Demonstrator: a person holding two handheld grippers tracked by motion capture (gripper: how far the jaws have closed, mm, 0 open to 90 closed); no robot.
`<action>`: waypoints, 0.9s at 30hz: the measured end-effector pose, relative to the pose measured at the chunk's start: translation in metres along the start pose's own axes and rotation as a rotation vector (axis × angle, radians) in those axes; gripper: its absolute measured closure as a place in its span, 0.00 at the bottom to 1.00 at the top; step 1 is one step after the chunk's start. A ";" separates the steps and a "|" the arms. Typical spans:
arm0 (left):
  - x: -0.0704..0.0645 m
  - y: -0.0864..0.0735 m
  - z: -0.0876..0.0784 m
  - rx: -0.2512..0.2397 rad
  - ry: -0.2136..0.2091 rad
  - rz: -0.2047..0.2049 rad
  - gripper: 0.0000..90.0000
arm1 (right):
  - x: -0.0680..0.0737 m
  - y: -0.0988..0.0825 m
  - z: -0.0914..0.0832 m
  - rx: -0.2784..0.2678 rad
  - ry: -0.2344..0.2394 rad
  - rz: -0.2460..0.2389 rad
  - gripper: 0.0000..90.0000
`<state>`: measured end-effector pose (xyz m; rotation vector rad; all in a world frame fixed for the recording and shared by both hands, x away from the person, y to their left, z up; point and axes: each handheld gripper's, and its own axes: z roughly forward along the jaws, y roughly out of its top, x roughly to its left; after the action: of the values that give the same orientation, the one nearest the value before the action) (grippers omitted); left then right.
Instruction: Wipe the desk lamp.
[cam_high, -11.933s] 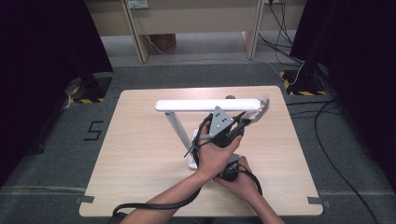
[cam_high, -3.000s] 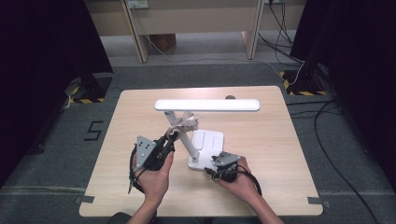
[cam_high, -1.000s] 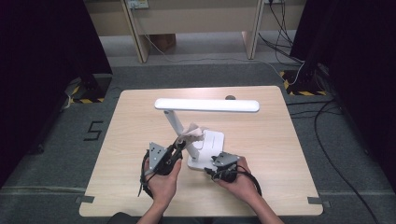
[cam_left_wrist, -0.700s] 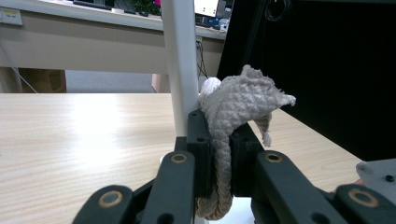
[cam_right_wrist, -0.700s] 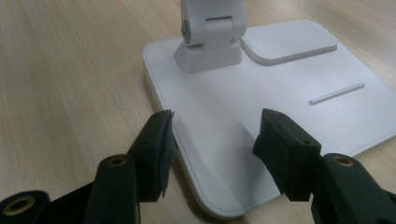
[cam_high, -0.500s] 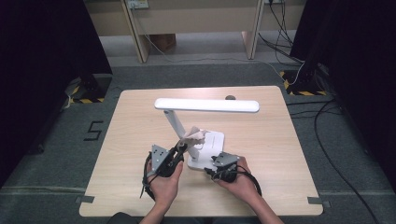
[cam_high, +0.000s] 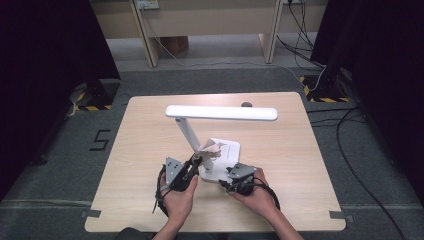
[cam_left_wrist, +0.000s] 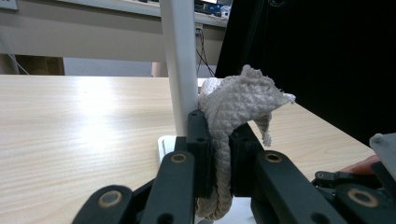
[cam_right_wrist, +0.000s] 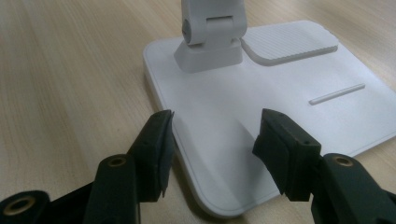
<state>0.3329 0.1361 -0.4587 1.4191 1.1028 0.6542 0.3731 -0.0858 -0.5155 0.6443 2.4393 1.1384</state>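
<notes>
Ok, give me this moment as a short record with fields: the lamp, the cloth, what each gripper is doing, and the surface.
lamp: white desk lamp, long head level above the table, stem slanting down to a flat base
cloth: beige woven cloth, bunched, beside the lamp stem near its foot
left gripper: left gripper shut on the cloth
right gripper: right gripper open, jaws spread over the near corner of the base
surface: light wooden table
</notes>
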 end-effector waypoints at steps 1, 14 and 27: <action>0.000 -0.001 0.000 0.001 -0.001 -0.001 0.91 | 0.000 0.000 0.000 0.000 0.000 0.000 0.51; -0.001 -0.011 0.003 0.032 0.003 0.002 0.91 | 0.000 0.000 0.000 0.000 0.000 0.000 0.51; -0.001 -0.024 0.008 0.085 0.003 0.015 0.91 | 0.000 0.000 0.000 0.000 -0.002 -0.002 0.51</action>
<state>0.3337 0.1286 -0.4834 1.5011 1.1345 0.6262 0.3732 -0.0859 -0.5154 0.6423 2.4384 1.1362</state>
